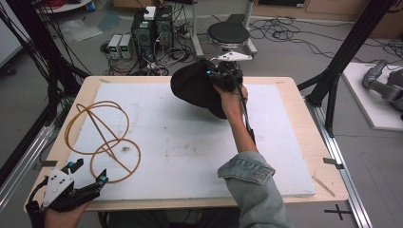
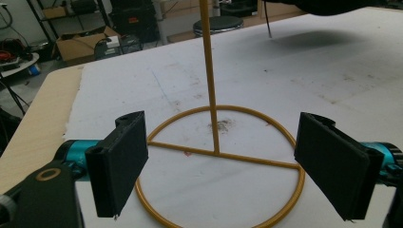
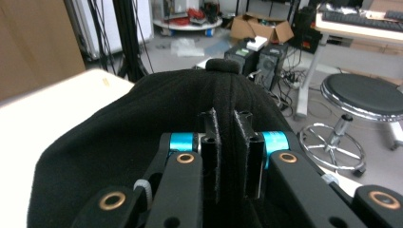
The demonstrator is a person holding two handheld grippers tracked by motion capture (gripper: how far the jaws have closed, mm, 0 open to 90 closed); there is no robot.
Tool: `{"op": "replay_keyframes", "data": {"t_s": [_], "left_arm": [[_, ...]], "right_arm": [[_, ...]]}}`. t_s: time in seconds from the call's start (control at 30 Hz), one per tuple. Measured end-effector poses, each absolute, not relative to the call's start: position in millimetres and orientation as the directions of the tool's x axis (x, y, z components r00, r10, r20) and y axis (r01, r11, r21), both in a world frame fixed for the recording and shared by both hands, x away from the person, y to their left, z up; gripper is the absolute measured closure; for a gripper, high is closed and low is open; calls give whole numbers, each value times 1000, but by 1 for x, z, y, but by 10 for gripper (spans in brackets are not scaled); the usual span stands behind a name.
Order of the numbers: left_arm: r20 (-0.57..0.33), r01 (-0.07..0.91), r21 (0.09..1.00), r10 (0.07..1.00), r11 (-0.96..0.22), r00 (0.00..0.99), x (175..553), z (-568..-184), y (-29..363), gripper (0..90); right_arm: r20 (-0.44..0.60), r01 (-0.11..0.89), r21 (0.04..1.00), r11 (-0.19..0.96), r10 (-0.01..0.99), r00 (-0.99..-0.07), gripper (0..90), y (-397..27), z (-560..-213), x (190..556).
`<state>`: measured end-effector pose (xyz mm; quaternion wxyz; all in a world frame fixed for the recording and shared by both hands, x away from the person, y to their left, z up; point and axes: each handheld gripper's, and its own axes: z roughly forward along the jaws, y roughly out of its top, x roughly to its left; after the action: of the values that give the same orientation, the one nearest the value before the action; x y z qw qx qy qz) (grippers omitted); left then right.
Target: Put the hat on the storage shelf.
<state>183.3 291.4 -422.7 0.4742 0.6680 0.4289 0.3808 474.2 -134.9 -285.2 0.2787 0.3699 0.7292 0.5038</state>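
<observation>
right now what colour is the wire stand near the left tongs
Yellow-gold; the wire stand shows best in the left gripper view.

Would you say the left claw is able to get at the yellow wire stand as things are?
Probably yes: the left claw is open, its jaws flanking the yellow wire stand's base ring, with nothing between.

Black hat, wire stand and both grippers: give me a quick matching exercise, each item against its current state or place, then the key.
Items:
1. black hat
2. yellow wire stand
3. left gripper
4. right gripper

States:
A. jaws wide apart, at the table's near left corner
B. standing on the white board, left side
C. pinched and held up over the far edge of the table
D. jaws closed on fabric

Pairs: 1-C, 2-B, 3-A, 4-D
</observation>
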Motion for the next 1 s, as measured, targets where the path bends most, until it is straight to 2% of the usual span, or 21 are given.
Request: {"op": "replay_keyframes", "data": {"t_s": [0.57,1.0], "left_arm": [[101,210,961,934,-181,343,183,-423,292,187],[100,210,961,933,-180,345,183,-423,291,188]], "right_arm": [[-61,109,980,165,775,-629,835,-139,-243,454],[26,58,998,24,689,-724,835,-125,-222,437]]}}
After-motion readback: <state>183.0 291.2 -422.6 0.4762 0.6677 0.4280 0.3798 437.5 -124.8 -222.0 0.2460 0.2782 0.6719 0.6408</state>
